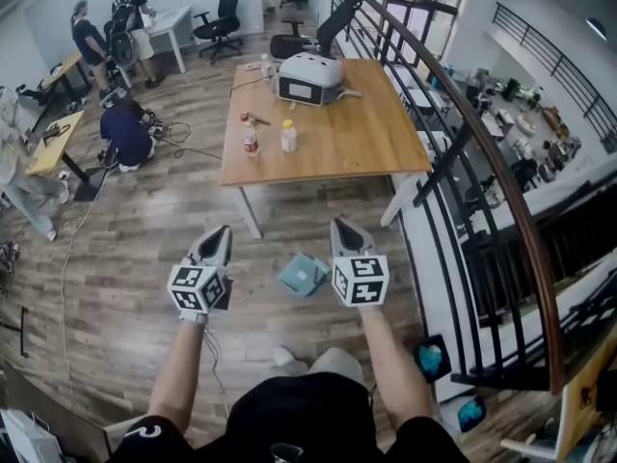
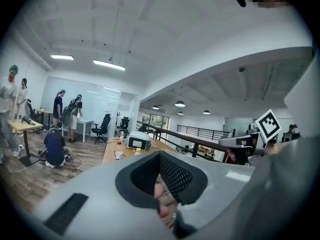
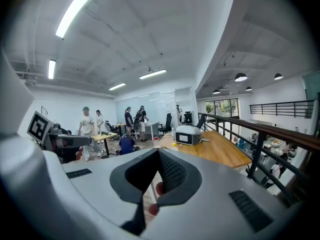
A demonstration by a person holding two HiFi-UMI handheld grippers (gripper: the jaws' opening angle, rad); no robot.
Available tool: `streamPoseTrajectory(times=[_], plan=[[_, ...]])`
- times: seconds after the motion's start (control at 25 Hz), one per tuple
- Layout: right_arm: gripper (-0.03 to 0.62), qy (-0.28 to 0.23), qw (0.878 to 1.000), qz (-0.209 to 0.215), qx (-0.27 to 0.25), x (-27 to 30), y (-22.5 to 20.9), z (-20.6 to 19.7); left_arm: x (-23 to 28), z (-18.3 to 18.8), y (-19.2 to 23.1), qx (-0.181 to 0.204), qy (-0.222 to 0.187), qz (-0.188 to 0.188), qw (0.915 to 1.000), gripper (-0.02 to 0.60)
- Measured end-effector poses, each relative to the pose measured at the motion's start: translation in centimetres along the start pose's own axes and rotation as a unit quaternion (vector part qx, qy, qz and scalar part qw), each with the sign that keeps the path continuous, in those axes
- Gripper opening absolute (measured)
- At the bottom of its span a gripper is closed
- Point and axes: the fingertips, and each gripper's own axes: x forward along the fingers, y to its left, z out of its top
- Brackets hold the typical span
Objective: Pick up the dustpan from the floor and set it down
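Observation:
The teal dustpan (image 1: pixel 304 275) lies on the wooden floor in the head view, just in front of the person's feet and between the two grippers. My left gripper (image 1: pixel 224 231) is held out above the floor to the dustpan's left, jaws closed to a point and holding nothing. To the dustpan's right my right gripper (image 1: pixel 339 224) is also shut and empty. Neither touches the dustpan. In the left gripper view the left gripper (image 2: pixel 160 154) points level toward the table, and the right gripper (image 3: pixel 158 151) does the same in its own view. The dustpan shows in neither gripper view.
A wooden table (image 1: pixel 347 143) stands ahead, bearing a white device (image 1: pixel 308 77) and two bottles (image 1: pixel 251 141). A black railing (image 1: pixel 453 162) runs along the right. A person crouches (image 1: pixel 125 133) by floor cables at the left, with others, desks and office chairs behind.

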Motion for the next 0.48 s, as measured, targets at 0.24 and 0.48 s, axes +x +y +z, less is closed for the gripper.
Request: streamPoseTrajectory(times=[0.24, 0.48], plan=[[-0.011, 0.005, 1.000, 0.000, -0.002, 2.4, 0.8, -0.1, 1.2, -0.1, 1.8, -0.002, 0.000, -0.003, 1.0000, -0.005], [-0.011, 0.012, 1.000, 0.017, -0.010, 4.7, 0.3, 0.4, 3.2, 0.4, 2.5, -0.006, -0.008, 0.005, 0.9999, -0.005]])
